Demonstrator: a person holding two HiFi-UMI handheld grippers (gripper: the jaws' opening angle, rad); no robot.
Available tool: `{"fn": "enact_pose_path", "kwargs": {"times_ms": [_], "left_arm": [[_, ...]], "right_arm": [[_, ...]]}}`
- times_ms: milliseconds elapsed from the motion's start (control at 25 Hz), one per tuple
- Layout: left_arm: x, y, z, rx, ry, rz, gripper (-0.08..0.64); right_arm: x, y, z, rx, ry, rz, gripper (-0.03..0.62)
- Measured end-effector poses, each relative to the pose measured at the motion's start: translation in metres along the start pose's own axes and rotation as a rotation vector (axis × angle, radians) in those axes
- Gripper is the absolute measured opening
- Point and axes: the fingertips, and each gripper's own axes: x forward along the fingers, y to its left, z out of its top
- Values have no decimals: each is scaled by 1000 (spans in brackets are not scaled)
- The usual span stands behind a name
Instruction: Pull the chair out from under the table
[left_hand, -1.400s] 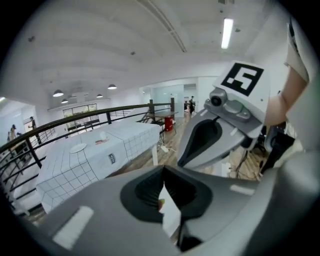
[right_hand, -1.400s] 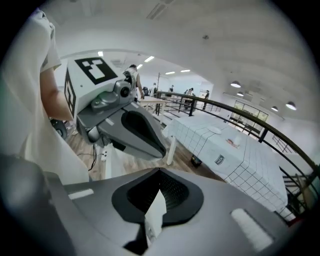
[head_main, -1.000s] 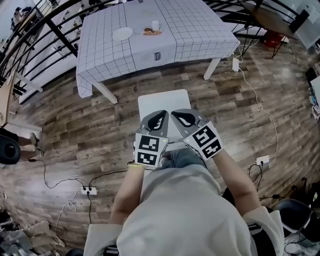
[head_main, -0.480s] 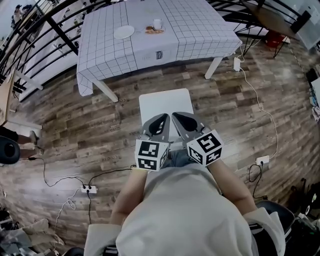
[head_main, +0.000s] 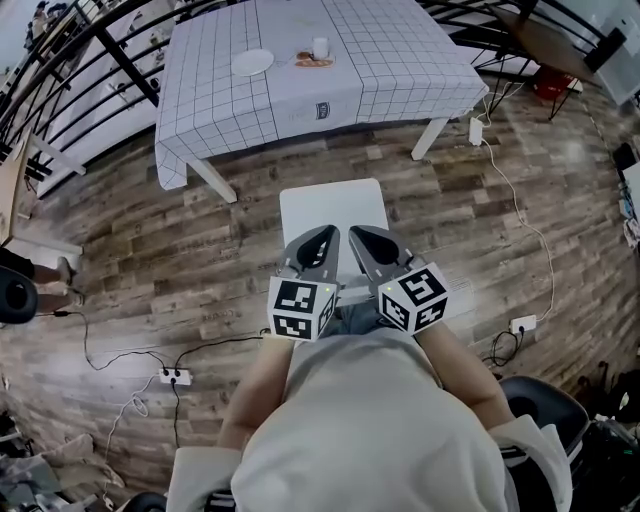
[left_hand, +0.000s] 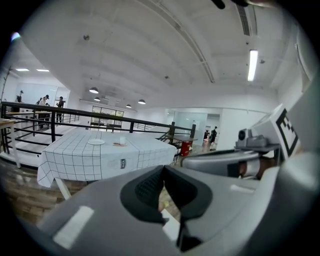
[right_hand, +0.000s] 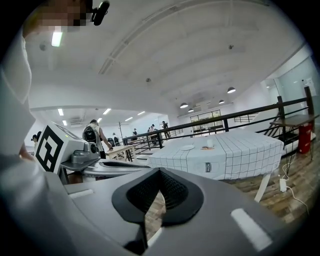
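The white chair (head_main: 331, 210) stands on the wood floor, out in front of the table (head_main: 400, 70) with the checked cloth. Both grippers hover side by side over the chair's near edge, pointing toward the table. My left gripper (head_main: 322, 238) is shut with nothing between its jaws; in the left gripper view (left_hand: 163, 175) a sliver of white seat (left_hand: 171, 227) shows below the closed pads. My right gripper (head_main: 358, 238) is shut and empty too (right_hand: 158, 176). A pale rail (head_main: 355, 294) of the chair shows between the two marker cubes.
On the table sit a white plate (head_main: 252, 62), a cup (head_main: 320, 47) and some food. Cables and a power strip (head_main: 174, 377) lie on the floor at left, a socket (head_main: 520, 325) at right. A black railing (head_main: 120, 60) runs behind. A black stool (head_main: 545, 410) stands at my right.
The right gripper has rolled, so its marker cube shows a different face, and it has drawn slightly toward my body. The left gripper barely shifted. Chair and table stay put.
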Motion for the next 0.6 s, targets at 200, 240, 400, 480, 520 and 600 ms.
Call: {"fn": "enact_pose_path", "kwargs": {"times_ms": [200, 240, 400, 480, 520, 600], "left_arm": [[1, 1, 1, 5, -2, 2, 11], [1, 1, 1, 8, 0, 2, 11], [2, -2, 1, 17, -1, -8, 11], [2, -3, 1, 22, -2, -9, 11], [2, -2, 1, 23, -1, -9, 11], [2, -2, 0, 25, 1, -10, 11]], "right_arm": [[1, -1, -3, 0, 8, 5, -3], [2, -1, -3, -2, 10, 7, -3], [2, 0, -5, -3, 11, 4, -3], [3, -1, -5, 0, 9, 1, -3], [3, -1, -5, 1, 9, 1, -3], [3, 0, -6, 2, 10, 3, -3]]}}
